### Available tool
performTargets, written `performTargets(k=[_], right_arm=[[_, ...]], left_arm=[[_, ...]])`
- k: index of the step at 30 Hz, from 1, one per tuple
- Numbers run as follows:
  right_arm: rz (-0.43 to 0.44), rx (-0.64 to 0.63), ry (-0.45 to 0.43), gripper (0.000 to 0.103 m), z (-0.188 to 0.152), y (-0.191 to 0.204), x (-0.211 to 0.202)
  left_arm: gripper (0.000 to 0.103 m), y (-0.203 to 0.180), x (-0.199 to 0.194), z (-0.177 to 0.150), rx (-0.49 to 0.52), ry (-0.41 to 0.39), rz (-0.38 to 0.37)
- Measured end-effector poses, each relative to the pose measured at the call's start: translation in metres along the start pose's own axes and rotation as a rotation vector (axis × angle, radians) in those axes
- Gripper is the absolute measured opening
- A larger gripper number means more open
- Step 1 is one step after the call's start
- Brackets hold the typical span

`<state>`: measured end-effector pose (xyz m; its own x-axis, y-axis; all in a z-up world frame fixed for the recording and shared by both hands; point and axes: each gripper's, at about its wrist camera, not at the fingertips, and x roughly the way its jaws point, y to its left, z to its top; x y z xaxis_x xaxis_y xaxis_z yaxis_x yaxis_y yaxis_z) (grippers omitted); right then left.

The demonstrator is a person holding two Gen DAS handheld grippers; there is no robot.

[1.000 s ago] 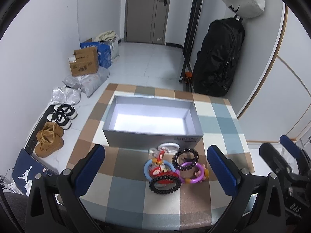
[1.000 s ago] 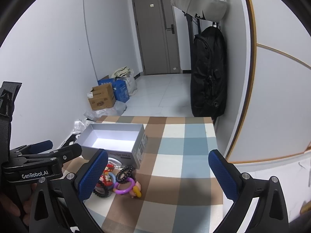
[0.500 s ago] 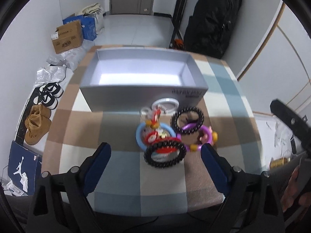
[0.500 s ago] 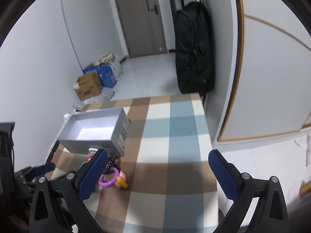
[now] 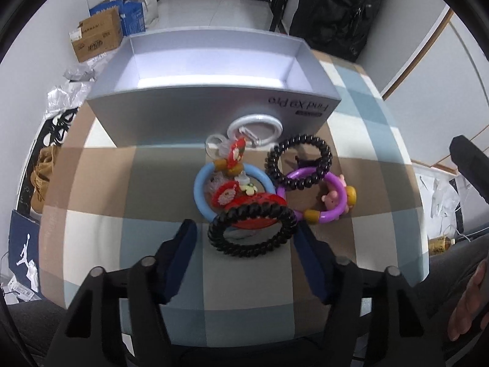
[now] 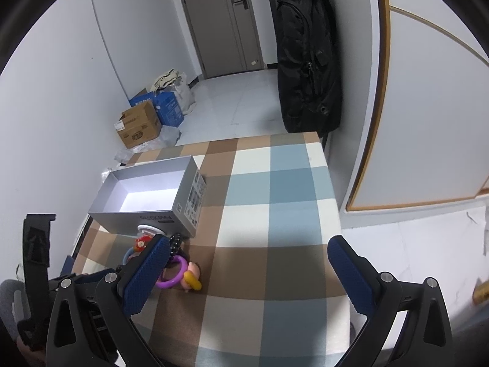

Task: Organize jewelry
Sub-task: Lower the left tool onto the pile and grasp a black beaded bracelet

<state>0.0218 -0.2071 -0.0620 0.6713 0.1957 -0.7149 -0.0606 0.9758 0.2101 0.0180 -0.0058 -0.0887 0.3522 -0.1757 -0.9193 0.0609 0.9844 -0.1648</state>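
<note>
Your left gripper (image 5: 244, 238) is closing, its fingers (image 5: 180, 244) either side of the near black spiral hair tie (image 5: 252, 232) but not pressing it. That tie lies on the worktop (image 5: 250, 284) before the grey box (image 5: 189, 107). Your right gripper (image 6: 249, 270) gapes wide over bare cloth.

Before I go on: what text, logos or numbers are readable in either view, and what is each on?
"Find X9 Pro", upside down: front wall of the grey box.
Jumpman logo, no words: blue bag on the floor.
Print on the brown carton: too blurred to read.
Label and small icons on the box's end wall: too small to read.
Blue carton: print unreadable.
</note>
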Motion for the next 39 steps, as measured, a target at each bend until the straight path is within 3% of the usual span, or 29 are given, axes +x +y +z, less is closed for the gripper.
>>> performTargets(k=[2, 12, 21, 27, 39], right_arm=[[0.002, 0.008, 0.006, 0.103, 0.000, -0.001, 0.002], [0.005, 0.018, 0.000, 0.103, 0.000, -0.003, 0.000], [-0.001, 0.008, 0.007, 0.103, -0.001, 0.000, 0.003], [-0.005, 0.012, 0.020, 0.103, -0.004, 0.000, 0.006], [-0.013, -0.014, 0.045, 0.103, -0.006, 0.007, 0.015]], left_arm=[[0.042, 0.001, 0.000, -0.001, -0.008, 0.010, -0.002], [0.020, 0.016, -0.008, -0.006, -0.050, 0.017, -0.061], [0.019, 0.022, -0.009, 0.000, -0.083, 0.035, -0.118], [0.008, 0.026, -0.011, 0.002, -0.101, 0.064, -0.158], [0.005, 0.036, -0.010, -0.003, -0.139, 0.121, -0.164]])
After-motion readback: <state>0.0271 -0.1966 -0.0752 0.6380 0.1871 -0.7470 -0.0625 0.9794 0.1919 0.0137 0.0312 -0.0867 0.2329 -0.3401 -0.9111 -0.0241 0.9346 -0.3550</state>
